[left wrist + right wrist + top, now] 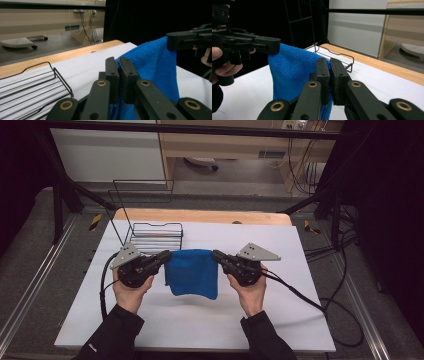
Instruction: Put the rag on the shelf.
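1. Cloth (192,272), blue, is held up between both grippers above the white worktop (200,320).
2. Left gripper (167,255) and right gripper (216,255) are each clamped on a top corner, apparently so it hangs flat.
3. Wire rack (156,236) is seen behind.

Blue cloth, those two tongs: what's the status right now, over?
Left tongs and right tongs both shut on blue cloth, one top corner each. Cloth hangs above white table. Wire rack behind, apart from the cloth.
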